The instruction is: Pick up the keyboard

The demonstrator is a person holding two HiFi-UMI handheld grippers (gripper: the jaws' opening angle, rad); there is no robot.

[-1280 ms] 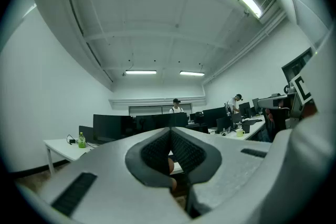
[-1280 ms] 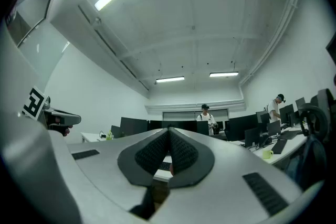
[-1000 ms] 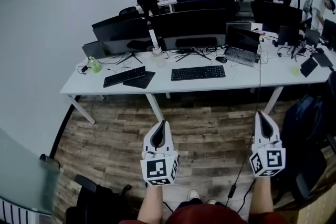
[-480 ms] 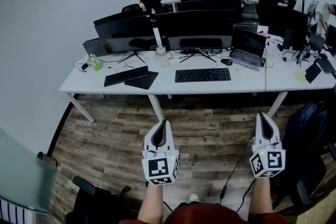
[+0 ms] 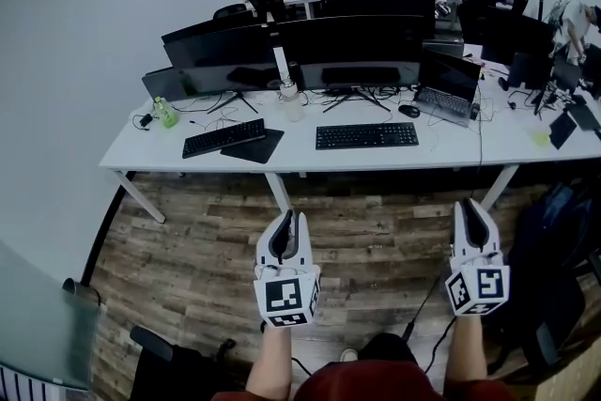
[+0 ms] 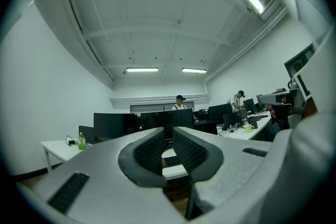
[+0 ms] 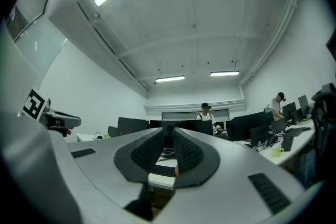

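Head view, left to right. A green bottle (image 5: 166,115) stands at the far-left end of the white counter (image 5: 293,153), well ahead and left of the left fingers. A second keyboard (image 5: 223,137), black, lies askew with a dark mouse pad (image 5: 252,146) touching its near right corner.

Left gripper (image 5: 289,219): held level over the wood floor (image 5: 188,258), well short of the counter. Its fingers (image 6: 149,149) are all but together, only a slit between them, and nothing is gripped.

The keyboard (image 5: 366,136) is a flat, black, full-width rectangle with several rows of keys. It lies parallel to the counter's near edge, well ahead of both pairs of fingers and between their lines. Part of it shows through the slit in each gripper view (image 6: 171,161) (image 7: 164,169).

Right gripper (image 5: 467,207): its fingers (image 7: 189,152) stand slightly apart, having just been opening, with nothing between them. An open laptop (image 5: 449,89) sits beyond them, right of the keyboard.
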